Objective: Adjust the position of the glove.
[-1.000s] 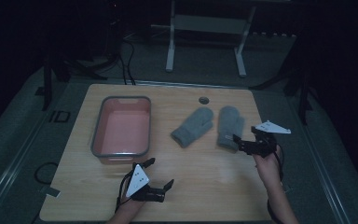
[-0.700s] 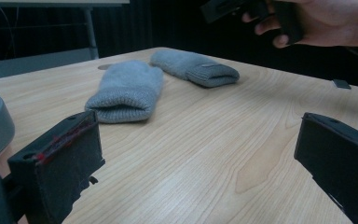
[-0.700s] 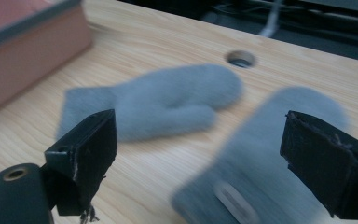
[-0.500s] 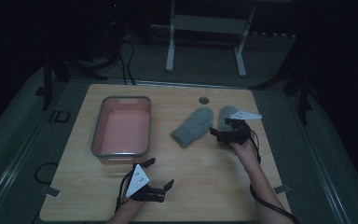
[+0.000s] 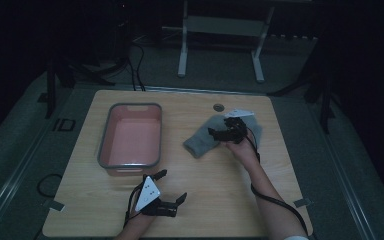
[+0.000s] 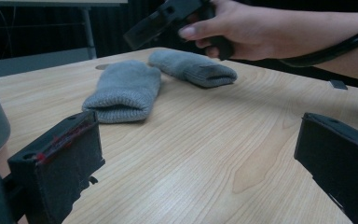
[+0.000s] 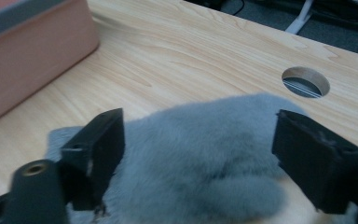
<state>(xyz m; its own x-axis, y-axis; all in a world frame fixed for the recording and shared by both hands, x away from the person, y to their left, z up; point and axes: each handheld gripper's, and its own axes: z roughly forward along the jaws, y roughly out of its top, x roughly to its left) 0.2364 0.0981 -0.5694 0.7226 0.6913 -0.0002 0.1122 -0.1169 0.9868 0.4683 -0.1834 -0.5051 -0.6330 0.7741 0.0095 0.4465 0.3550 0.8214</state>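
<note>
Right gripper (image 5: 219, 133) is over the near grey knitted mitten (image 5: 203, 139) at mid-table, its jaws just been closing yet wide, straddling the wool without pressing. The 2nd grey mitten (image 6: 193, 68) lies just beside. Left gripper (image 5: 171, 191) sits open, low near the pink grey-rimmed tub (image 5: 129, 162).

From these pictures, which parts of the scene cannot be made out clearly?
- Far grey mitten: in the high view the right gripper and hand cover most of it.
- Near grey mitten: in the right gripper view its lower part is cut off by the bottom edge; whether the fingers touch it is unclear.
- Pink bin: cut off by the edge in both gripper views.
- Room beyond the table: too dark.
</note>
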